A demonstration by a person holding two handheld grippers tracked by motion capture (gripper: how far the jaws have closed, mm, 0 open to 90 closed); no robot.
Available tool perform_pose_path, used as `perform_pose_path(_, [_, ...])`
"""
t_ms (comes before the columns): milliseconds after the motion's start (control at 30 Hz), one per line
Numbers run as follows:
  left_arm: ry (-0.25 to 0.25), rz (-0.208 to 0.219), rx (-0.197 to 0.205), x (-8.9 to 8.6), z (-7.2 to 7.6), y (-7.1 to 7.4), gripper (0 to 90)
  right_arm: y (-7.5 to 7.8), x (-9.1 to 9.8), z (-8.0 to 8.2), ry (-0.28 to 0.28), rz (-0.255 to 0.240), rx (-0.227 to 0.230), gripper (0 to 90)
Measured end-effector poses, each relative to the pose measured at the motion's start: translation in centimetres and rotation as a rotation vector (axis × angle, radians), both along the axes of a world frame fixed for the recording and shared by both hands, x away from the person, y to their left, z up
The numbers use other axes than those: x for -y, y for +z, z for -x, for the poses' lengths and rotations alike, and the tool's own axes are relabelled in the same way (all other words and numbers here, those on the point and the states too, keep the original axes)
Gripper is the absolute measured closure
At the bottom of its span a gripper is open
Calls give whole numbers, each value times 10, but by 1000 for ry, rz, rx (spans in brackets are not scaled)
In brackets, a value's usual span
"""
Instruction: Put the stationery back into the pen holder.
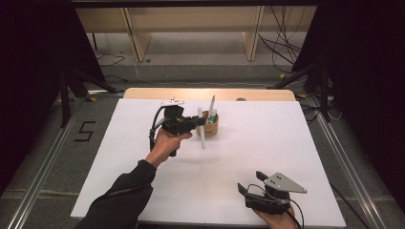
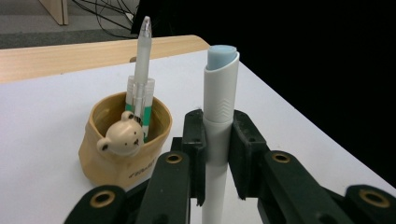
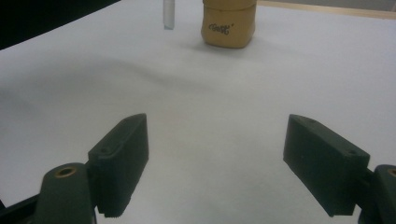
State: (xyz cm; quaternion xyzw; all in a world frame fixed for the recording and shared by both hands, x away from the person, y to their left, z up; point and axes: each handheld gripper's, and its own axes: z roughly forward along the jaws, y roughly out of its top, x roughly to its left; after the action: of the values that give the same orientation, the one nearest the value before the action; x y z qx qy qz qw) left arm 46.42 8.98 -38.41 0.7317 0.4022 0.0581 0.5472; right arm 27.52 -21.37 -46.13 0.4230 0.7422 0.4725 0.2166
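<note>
Left gripper view: left gripper [image 2: 217, 154] clamped on white marker [image 2: 219, 107], upright just beside bear cup [image 2: 123, 140] already holding one pen [image 2: 141, 70], insertion pending; right gripper [image 3: 217, 163] jaws apart, empty.

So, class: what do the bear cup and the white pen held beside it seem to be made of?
Cup: probably glazed ceramic or moulded resin; tan, smooth, soft sheen, thick wavy rim, moulded bear head. Pen: likely matte white plastic, with an embossed chevron pattern and a pale blue tip.

White table [image 1: 267, 143], floor cables [image 1: 282, 47].
</note>
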Motion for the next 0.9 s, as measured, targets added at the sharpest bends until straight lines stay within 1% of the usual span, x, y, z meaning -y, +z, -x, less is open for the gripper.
perform_pose_path(100, [1,6,1,2,-5,3,774,0,0,0,0,-4,2,231])
perform_pose_path(300, [9,3,7,6,-15,7,774,0,1,1,-1,-12,-3,231])
perform_pose_path(433, [5,-10,11,12,-21,10,774,0,0,0,3,-12,-2,231])
perform_pose_path(567, [17,-12,12,17,-28,12,774,0,0,1,4,-14,-3,231])
perform_pose_path(600, [18,-19,12,18,-30,12,774,0,0,1,4,-13,-2,231])
perform_pose_path(800, [28,-31,11,22,-39,14,774,1,1,1,1,-17,1,231])
perform_pose_path(900, [32,-28,12,24,-42,16,774,1,1,1,6,-15,0,230])
